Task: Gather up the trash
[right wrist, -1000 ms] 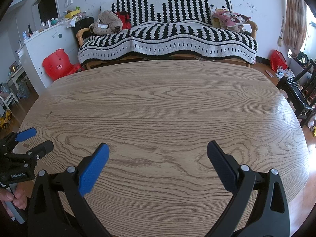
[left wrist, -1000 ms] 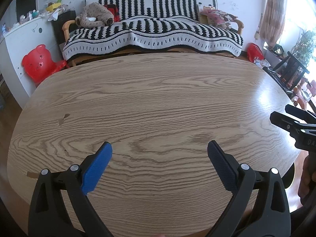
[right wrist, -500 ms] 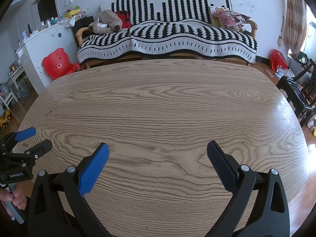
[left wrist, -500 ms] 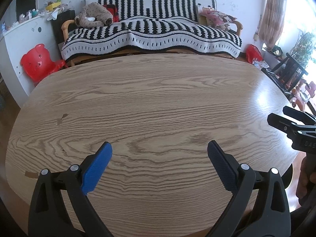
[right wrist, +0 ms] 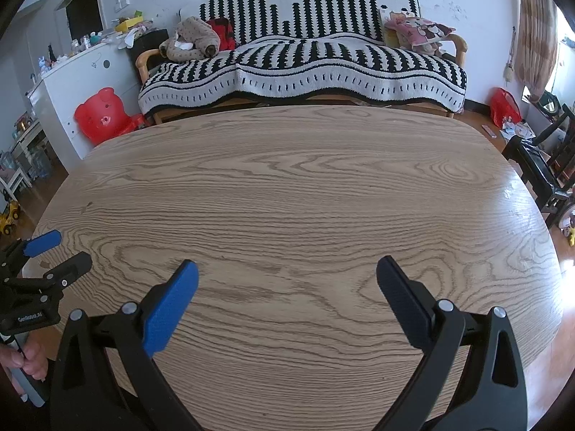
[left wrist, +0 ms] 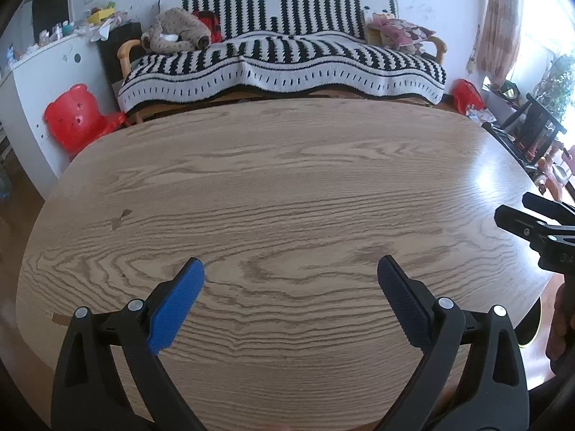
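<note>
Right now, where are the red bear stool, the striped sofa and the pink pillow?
Stool (right wrist: 102, 116), right wrist view, on the bear-face back.
Sofa (right wrist: 302, 68), right wrist view, on the seat's striped cover.
Pillow (right wrist: 422, 32), right wrist view, on its printed front.

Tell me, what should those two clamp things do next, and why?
Probably turn to look elsewhere. Both the left gripper and right gripper hang open and hold nothing over the wooden table, and I see no trash on its top. The nearest likely litter is paper scraps on the floor to the right.
</note>
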The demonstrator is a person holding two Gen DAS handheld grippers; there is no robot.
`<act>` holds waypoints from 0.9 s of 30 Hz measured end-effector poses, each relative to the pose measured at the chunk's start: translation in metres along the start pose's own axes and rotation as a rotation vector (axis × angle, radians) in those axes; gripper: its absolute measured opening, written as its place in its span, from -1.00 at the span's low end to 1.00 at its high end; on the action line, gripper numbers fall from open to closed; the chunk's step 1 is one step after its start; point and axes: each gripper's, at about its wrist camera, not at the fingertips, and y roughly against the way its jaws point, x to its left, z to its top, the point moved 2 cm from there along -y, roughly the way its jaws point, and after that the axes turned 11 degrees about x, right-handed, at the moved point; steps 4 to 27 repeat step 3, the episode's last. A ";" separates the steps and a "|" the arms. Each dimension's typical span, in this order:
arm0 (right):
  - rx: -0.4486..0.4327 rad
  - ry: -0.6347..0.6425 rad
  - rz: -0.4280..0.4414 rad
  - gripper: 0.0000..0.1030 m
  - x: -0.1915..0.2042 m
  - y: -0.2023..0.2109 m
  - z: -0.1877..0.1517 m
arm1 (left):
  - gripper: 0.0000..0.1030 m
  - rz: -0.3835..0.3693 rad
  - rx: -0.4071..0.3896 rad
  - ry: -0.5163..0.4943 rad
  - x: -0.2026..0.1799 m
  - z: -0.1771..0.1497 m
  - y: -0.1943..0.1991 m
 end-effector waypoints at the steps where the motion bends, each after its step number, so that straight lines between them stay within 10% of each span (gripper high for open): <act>1: 0.001 -0.001 -0.001 0.86 -0.002 -0.001 -0.001 | 0.83 -0.003 0.005 0.005 0.000 0.000 -0.001; 27: 0.003 -0.004 -0.004 0.86 -0.004 -0.003 -0.002 | 0.83 -0.005 0.014 0.009 0.001 0.000 -0.003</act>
